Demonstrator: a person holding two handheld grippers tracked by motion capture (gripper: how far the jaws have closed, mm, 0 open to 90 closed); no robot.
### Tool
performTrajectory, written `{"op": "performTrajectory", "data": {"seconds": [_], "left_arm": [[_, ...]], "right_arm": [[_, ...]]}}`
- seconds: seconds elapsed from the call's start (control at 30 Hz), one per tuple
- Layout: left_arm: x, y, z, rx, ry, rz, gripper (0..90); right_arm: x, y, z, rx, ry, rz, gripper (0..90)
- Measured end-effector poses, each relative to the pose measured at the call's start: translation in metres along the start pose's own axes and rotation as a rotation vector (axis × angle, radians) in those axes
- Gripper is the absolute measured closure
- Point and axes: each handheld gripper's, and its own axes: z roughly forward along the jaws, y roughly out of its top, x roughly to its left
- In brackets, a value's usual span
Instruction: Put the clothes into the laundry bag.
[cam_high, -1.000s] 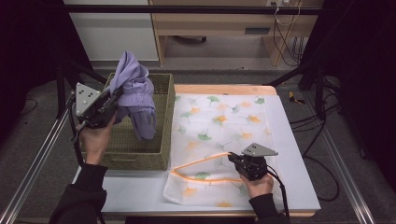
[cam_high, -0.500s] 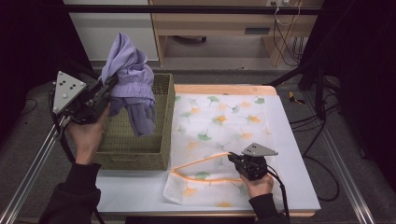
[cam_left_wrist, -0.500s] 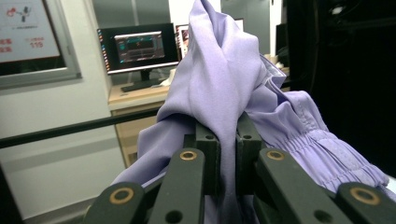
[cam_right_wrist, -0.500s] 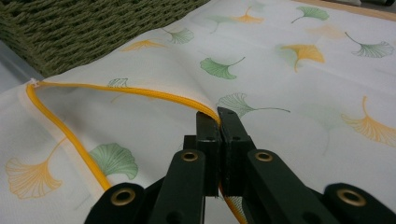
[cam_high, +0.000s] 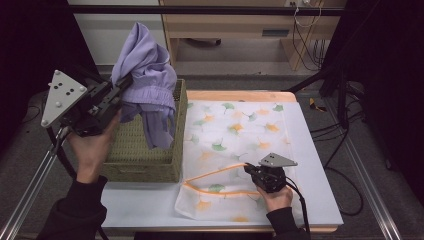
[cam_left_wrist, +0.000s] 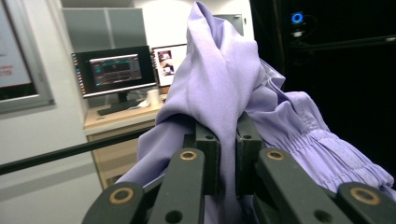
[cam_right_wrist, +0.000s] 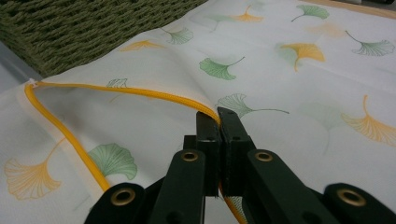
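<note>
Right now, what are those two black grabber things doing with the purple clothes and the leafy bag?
A person holds a gripper in each hand. The left gripper is shut on a purple garment and holds it up above the woven basket. The right gripper pinches the orange-trimmed edge of the leaf-print bag, which lies on the table, holding its mouth open.

This looks like a lab: a black computer screen on a wooden desk, dark curtains, loose black cables.

Grey carpet floor, wood desk w/ monitor, white wall, dark curtains at sides.
</note>
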Motion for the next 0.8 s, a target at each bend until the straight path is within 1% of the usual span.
{"op": "performTrajectory", "data": {"seconds": [0.03,0.13,0.27,0.57,0.63,0.7,0.8], "left_arm": [[-0.003,0.001,0.000,0.001,-0.011,-0.004,83.1],[-0.011,0.004,0.001,-0.001,-0.042,0.000,83.0],[-0.025,0.004,0.002,-0.001,-0.089,0.001,83.0],[-0.058,-0.003,0.009,0.022,-0.187,0.005,83.0],[-0.066,-0.005,0.009,0.026,-0.208,0.010,83.0],[-0.074,-0.007,0.009,0.029,-0.229,0.013,82.9],[-0.084,-0.009,0.007,0.035,-0.259,0.014,83.0]], "right_arm": [[0.000,0.000,0.000,0.000,-0.001,0.000,88.2],[0.000,0.000,0.001,0.002,-0.001,0.006,88.2],[-0.002,0.000,0.002,0.004,-0.004,0.009,88.2],[-0.008,-0.001,0.007,0.019,-0.012,0.020,88.2],[-0.010,-0.001,0.009,0.027,-0.018,0.020,88.2],[-0.011,-0.002,0.010,0.031,-0.019,0.031,88.2],[-0.014,-0.001,0.014,0.029,-0.022,0.039,88.2]]}}
